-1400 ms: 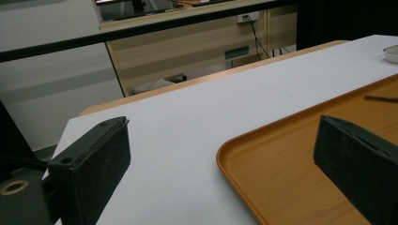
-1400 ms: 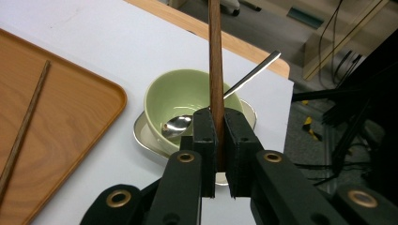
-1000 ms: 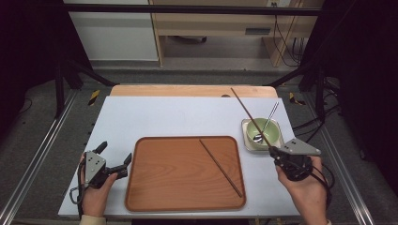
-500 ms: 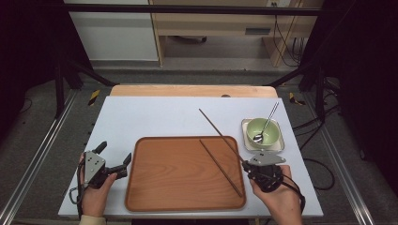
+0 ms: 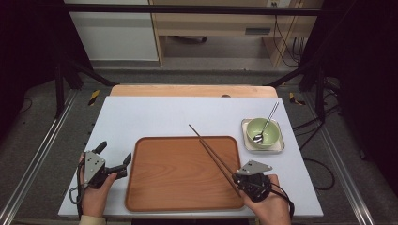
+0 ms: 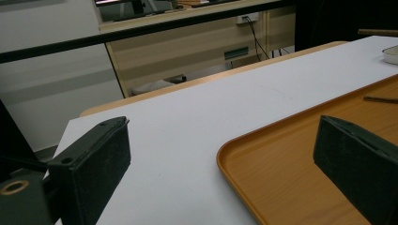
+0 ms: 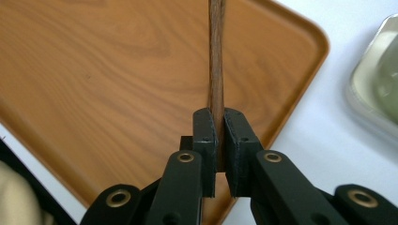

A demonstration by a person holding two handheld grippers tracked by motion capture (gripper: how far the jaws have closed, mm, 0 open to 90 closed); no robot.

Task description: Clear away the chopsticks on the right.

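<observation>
A dark wooden chopstick slants out from my right gripper, whose jaws are shut on its end over the right edge of the wooden tray. A second chopstick lies on the tray just beside the held one. In the right gripper view the pads pinch the stick above the tray's wood. My left gripper rests at the tray's left edge, open with nothing between its jaws; the tray's corner lies between them.
A green bowl with a metal spoon stands in a small metal dish to the right of the tray, also seen at the edge of the right gripper view. The white tabletop stretches behind the tray.
My right gripper has moved left and down from beside the bowl to the tray's right edge, carrying the chopstick, which now lies close along the one on the tray. The left gripper has stayed still.
</observation>
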